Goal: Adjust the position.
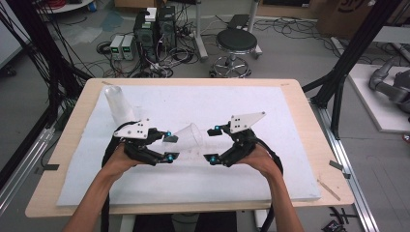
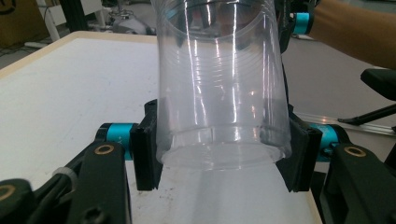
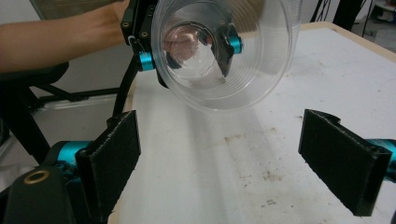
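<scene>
Left gripper clamps clear cup at base, mouth toward right gripper — jaws apart; handover step — right must close on rim.

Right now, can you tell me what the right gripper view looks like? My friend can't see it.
A clear plastic cup lies sideways in the air, its open mouth facing the camera, held at its base by the left gripper. In front, the right gripper has its two black jaws spread wide apart above the white table cover.

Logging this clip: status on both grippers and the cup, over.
Left gripper shut on clear cup near its base, mouth toward right gripper. Right gripper open, short of the rim. Second clear cup stands far-left, out of the way.
</scene>
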{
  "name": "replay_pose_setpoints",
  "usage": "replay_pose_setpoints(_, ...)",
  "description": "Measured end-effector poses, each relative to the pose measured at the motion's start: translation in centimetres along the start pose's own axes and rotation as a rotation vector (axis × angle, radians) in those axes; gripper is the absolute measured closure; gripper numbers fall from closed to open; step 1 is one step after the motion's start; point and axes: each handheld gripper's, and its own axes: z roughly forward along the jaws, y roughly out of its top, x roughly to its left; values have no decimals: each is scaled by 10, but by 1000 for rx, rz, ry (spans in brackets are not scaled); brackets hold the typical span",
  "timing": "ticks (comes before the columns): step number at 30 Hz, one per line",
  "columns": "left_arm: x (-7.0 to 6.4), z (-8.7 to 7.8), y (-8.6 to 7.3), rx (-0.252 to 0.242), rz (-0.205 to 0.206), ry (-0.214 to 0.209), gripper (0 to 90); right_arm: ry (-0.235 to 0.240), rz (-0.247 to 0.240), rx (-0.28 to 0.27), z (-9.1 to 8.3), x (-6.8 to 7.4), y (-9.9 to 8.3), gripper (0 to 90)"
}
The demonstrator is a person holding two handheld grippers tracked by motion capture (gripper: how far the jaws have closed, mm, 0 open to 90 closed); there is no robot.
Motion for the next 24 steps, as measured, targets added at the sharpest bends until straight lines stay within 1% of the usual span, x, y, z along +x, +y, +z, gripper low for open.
replay_pose_setpoints(3, 0, 0, -1, -13, -1, -4, 422, -1, 8, -17, 1, 0, -3, 124)
replay_pose_setpoints(5, -1, 0, -2, -24, 4, -4, 422, 4, 6, -31, 2, -1, -5, 124)
replay_pose_setpoints(8, -1, 0, -3, -35, 4, -4, 422, 12, 15, -46, 2, -1, -8, 125)
replay_pose_setpoints(9, -1, 1, -4, -38, 2, -5, 422, 11, 12, -61, 3, -1, -9, 125)
replay_pose_setpoints(12, -1, 1, -4, -35, 4, -6, 422, 17, 29, -97, 3, -1, -13, 126)
replay_pose_setpoints(15, -1, 1, -3, -37, -3, -9, 421, 25, 33, -132, 4, -2, -16, 127)
replay_pose_setpoints(16, -1, 1, -3, -39, -4, -9, 422, 20, 32, -134, 4, -2, -17, 127)
replay_pose_setpoints(17, -1, 1, -3, -39, -6, -10, 421, 25, 40, -141, 6, -1, -18, 127)
replay_pose_setpoints(21, -1, 3, -3, -48, -12, -11, 422, 33, 43, -165, 10, -2, -21, 127)
replay_pose_setpoints(24, -2, 5, -2, -55, -14, -22, 422, 42, 41, -174, 13, -1, -21, 127)
